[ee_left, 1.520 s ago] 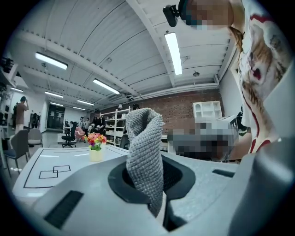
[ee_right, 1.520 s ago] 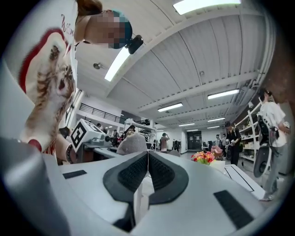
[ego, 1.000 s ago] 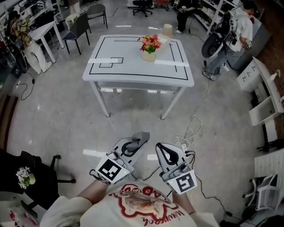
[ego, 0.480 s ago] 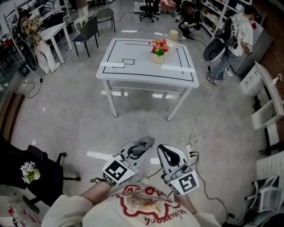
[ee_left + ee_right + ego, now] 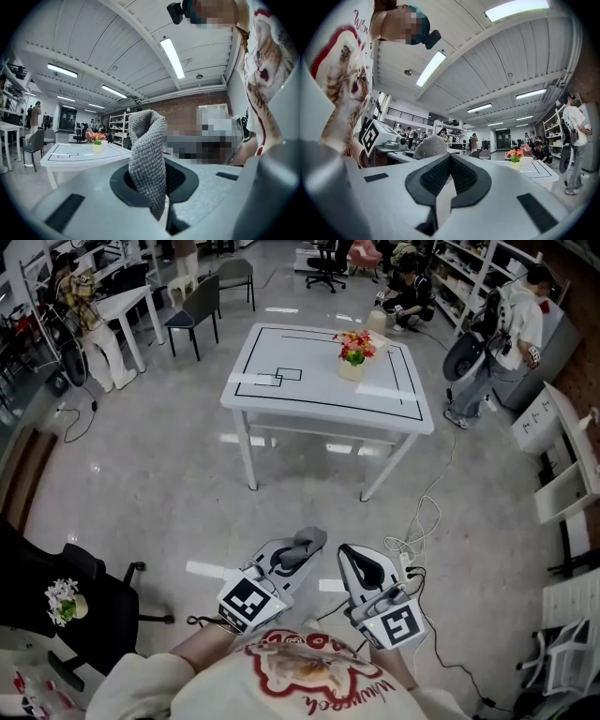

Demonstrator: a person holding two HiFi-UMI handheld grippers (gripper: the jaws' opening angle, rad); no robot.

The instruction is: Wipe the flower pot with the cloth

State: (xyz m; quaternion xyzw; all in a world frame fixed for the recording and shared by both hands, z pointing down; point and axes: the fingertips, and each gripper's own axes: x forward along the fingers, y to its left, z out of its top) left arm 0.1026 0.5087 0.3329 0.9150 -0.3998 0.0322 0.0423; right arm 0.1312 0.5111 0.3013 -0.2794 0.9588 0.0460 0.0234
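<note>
Grey knit cloth stands pinched in left gripper; cream flower pot sits on white table.

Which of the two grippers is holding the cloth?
The left gripper: a grey cloth is pinched between its jaws. The right gripper is shut with nothing between its jaws.

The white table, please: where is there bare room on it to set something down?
The table is bare across its left half and near edge, marked only by tape lines. It is crowded toward the far right corner, where the flower pot stands.
</note>
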